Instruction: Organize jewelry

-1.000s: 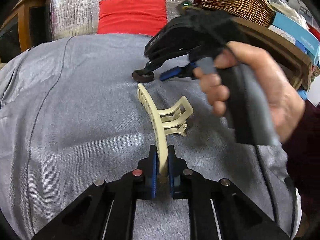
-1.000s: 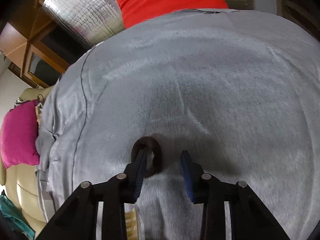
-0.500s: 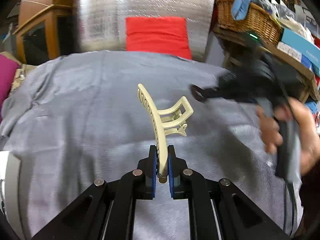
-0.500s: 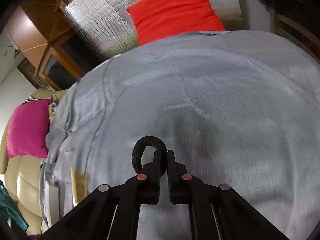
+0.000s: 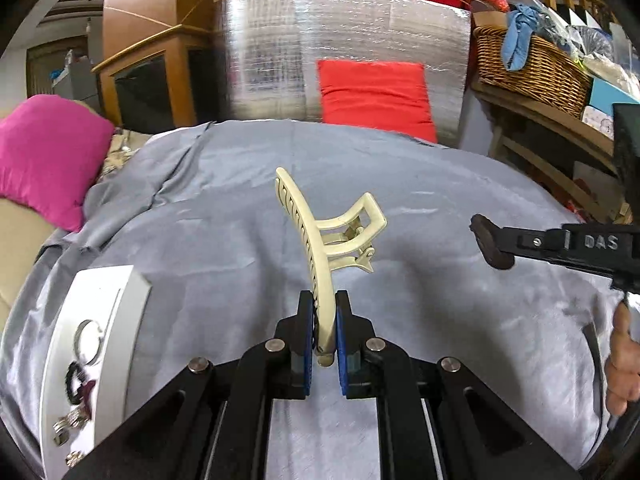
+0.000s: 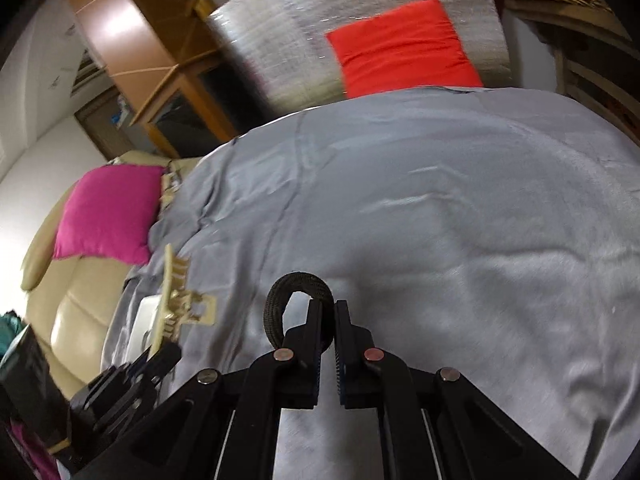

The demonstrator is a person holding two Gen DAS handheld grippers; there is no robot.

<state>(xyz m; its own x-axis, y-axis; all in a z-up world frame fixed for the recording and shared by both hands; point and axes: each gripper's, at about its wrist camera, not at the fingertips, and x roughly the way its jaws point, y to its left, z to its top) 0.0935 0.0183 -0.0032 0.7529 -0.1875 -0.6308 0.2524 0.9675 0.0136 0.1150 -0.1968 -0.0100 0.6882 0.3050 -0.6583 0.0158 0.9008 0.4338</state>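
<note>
My left gripper [image 5: 323, 322] is shut on a cream claw hair clip [image 5: 320, 236] and holds it up above the grey cloth. My right gripper [image 6: 328, 320] is shut on a dark brown hair tie [image 6: 298, 286], lifted off the cloth. In the left wrist view the right gripper [image 5: 494, 246] is at the right with the hair tie [image 5: 490, 246] at its tips. A white tray [image 5: 120, 292] at the lower left holds a clear ring [image 5: 90, 340], a dark scrunchie [image 5: 78, 384] and small silver pieces [image 5: 68, 428]. The clip [image 6: 176, 304] also shows at the left in the right wrist view.
A grey cloth [image 5: 224, 240] covers the table. A pink cushion [image 5: 44, 160] lies on a beige sofa at the left. A red cushion [image 5: 374, 94] leans on a silver foil panel behind. A wicker basket [image 5: 528, 68] sits on a wooden shelf at the right.
My right gripper shut on the hair tie and lifted it. Both grippers rose and pulled back from the cloth; the white tray came into view at the left.
</note>
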